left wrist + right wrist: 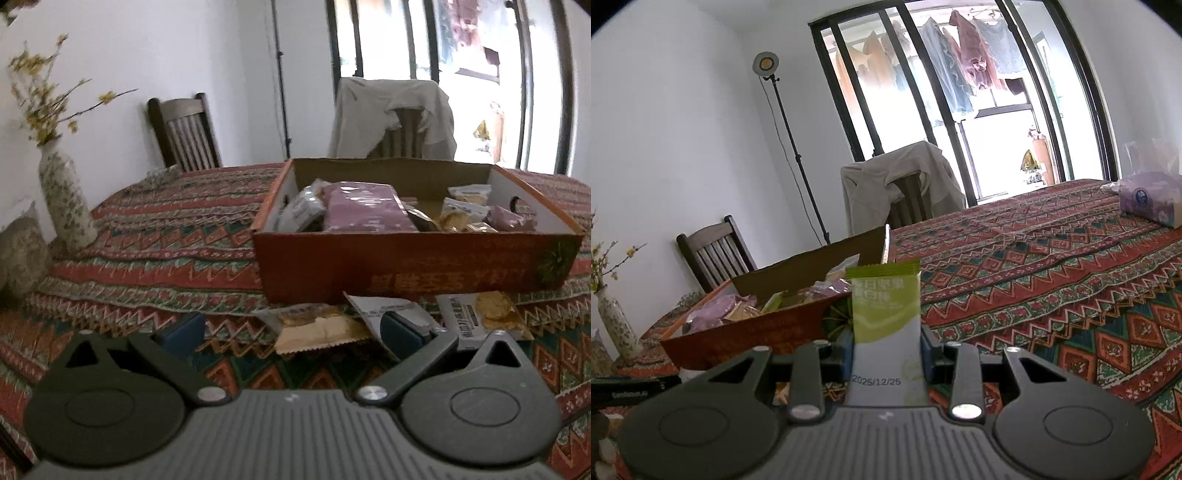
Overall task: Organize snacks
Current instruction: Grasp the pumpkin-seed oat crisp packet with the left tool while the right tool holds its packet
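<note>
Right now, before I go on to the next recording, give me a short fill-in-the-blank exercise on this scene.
1. The right tool is shut on a ____ and white packet.
2. The left tool is ____ and holds nothing.
3. Three packets lie on the tablecloth in front of the ____.
4. The vase holds ____ flowers.

Missing words: green; open; box; yellow

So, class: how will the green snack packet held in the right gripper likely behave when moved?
The green snack packet stands upright between the fingers, so it is probably fairly stiff. It looks thin, likely light. Its glossy wrapper may slip.
</note>
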Demonstrator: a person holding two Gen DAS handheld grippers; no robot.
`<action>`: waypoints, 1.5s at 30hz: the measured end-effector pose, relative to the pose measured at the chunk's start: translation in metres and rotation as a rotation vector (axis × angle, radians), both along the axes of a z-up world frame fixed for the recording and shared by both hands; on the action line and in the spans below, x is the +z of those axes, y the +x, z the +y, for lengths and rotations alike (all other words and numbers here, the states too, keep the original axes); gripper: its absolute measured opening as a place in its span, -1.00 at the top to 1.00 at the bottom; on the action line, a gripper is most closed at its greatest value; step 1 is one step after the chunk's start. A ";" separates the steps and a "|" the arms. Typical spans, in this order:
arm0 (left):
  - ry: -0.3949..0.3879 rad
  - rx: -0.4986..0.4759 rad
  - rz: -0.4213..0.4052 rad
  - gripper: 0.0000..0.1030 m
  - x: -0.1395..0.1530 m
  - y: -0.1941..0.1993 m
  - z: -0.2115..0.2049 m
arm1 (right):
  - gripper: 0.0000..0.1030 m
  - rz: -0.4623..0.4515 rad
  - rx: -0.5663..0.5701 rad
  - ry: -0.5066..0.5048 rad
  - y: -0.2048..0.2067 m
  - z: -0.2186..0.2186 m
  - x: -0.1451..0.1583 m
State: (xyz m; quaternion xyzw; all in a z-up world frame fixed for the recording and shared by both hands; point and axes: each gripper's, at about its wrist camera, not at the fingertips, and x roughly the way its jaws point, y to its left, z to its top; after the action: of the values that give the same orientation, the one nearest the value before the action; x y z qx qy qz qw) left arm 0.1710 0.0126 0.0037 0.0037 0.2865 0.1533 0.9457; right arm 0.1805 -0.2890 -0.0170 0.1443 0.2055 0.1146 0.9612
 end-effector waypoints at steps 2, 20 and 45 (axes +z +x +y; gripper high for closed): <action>0.001 0.035 0.006 -1.00 -0.001 -0.004 0.006 | 0.33 -0.001 0.004 0.003 0.000 0.000 0.000; -0.047 -0.006 0.068 -1.00 -0.014 0.029 0.006 | 0.32 0.009 0.004 0.007 0.001 0.000 -0.001; -0.098 0.046 -0.004 0.78 0.001 -0.015 0.045 | 0.30 0.015 0.006 0.003 0.003 0.000 -0.002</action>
State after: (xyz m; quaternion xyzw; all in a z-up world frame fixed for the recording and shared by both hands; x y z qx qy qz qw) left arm 0.1556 0.0577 0.0048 -0.0494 0.2918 0.1609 0.9415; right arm 0.1836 -0.2886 -0.0185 0.1459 0.2131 0.1167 0.9590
